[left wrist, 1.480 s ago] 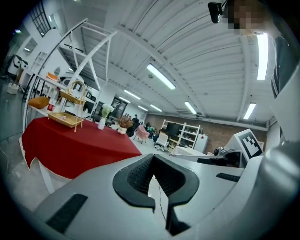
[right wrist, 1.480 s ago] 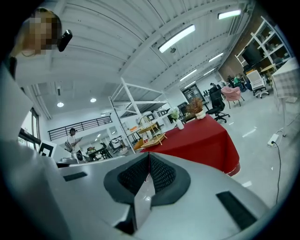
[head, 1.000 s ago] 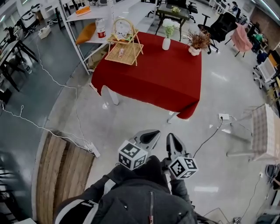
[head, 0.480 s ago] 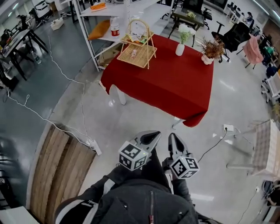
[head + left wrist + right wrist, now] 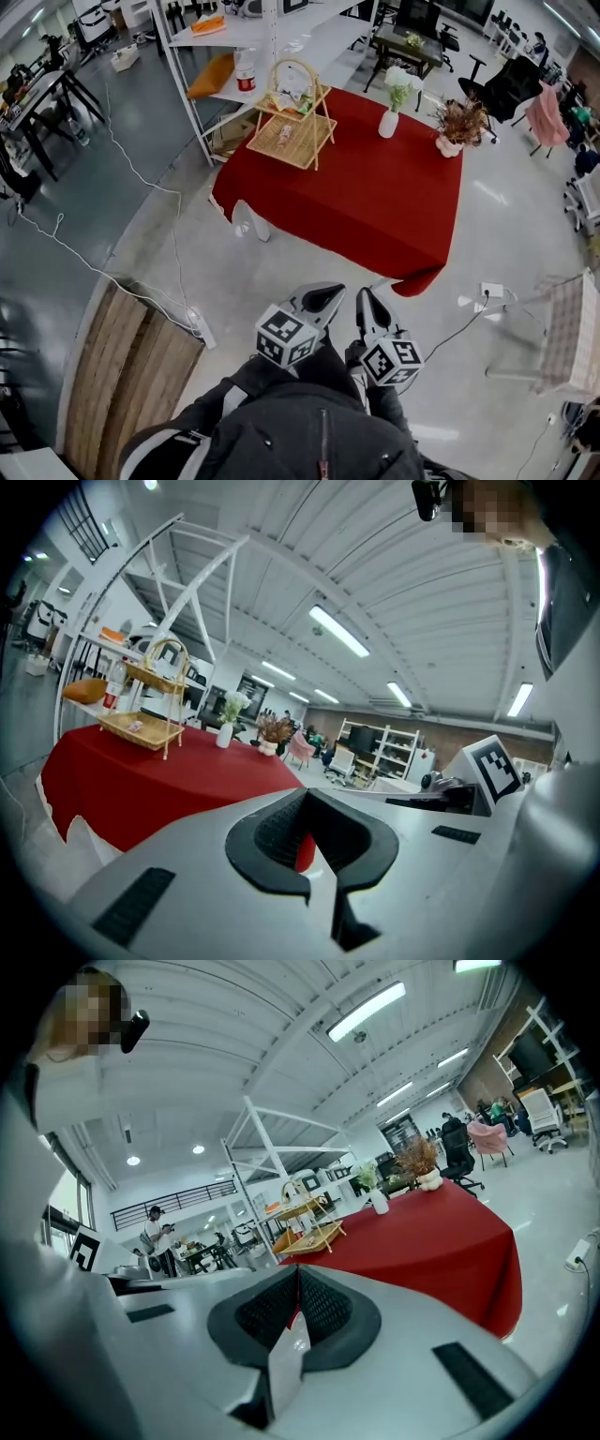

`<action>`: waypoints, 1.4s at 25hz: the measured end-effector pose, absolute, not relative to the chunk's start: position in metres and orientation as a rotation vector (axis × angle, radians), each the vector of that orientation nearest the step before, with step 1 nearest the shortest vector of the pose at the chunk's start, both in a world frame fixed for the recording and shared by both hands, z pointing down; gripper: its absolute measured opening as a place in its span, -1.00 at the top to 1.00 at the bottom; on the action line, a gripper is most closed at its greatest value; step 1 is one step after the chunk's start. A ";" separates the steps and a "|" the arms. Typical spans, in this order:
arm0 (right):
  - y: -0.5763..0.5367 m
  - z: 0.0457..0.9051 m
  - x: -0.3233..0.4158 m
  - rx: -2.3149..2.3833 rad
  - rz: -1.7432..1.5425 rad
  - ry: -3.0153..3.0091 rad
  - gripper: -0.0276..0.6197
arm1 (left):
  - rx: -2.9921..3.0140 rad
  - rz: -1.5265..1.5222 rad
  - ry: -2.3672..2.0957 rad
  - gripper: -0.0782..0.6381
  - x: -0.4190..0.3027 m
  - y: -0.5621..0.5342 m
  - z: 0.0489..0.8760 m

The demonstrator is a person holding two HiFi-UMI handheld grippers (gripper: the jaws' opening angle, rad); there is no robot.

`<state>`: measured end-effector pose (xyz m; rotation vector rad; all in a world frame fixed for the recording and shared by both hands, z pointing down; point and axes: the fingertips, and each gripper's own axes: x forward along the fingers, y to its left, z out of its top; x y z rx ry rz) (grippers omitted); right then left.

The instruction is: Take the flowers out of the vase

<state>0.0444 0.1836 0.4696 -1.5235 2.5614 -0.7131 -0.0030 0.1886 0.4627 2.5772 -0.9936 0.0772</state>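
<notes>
A white vase (image 5: 388, 123) with pale flowers (image 5: 398, 82) stands near the far edge of the red-clothed table (image 5: 375, 202). Both grippers are held close to my body, well short of the table, over the floor. My left gripper (image 5: 325, 298) and right gripper (image 5: 368, 307) point at the table side by side, both shut and empty. In the left gripper view the vase (image 5: 224, 735) is far off beyond the closed tips (image 5: 307, 791). The right gripper view shows the vase (image 5: 379, 1202) small and distant past its closed tips (image 5: 298, 1267).
A two-tier wicker basket stand (image 5: 286, 117) sits on the table's left part and a pot of dried plants (image 5: 457, 127) at its far right corner. A white shelf rack (image 5: 234, 37) stands behind. Cables and a power strip (image 5: 197, 326) lie on the floor left; a wooden platform (image 5: 131, 375) is nearby.
The table has come nearer and lower in the head view as I walk toward it. Both grippers keep the same shut pose in front of my body.
</notes>
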 end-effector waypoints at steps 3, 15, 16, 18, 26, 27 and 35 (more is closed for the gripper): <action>0.158 0.469 0.048 -1.531 -0.706 2.561 0.88 | 2.587 0.078 -0.990 0.76 0.002 0.165 0.461; 0.083 0.469 0.055 -1.513 -0.726 2.574 0.88 | 2.581 0.095 -0.985 0.76 0.015 0.089 0.461; 0.077 0.470 0.055 -1.510 -0.730 2.575 0.88 | 2.582 0.098 -0.985 0.76 0.015 0.083 0.462; 0.066 0.471 0.056 -1.504 -0.733 2.578 0.88 | 2.586 0.100 -0.989 0.76 0.017 0.071 0.462; 0.022 0.467 0.060 -1.497 -0.706 2.588 0.88 | 2.602 0.089 -1.003 0.76 0.020 0.022 0.457; 0.018 0.466 0.060 -1.498 -0.701 2.592 0.88 | 2.603 0.088 -1.004 0.76 0.021 0.017 0.456; -0.017 0.467 0.066 -1.497 -0.703 2.581 0.88 | 2.622 0.096 -0.985 0.76 0.030 -0.017 0.456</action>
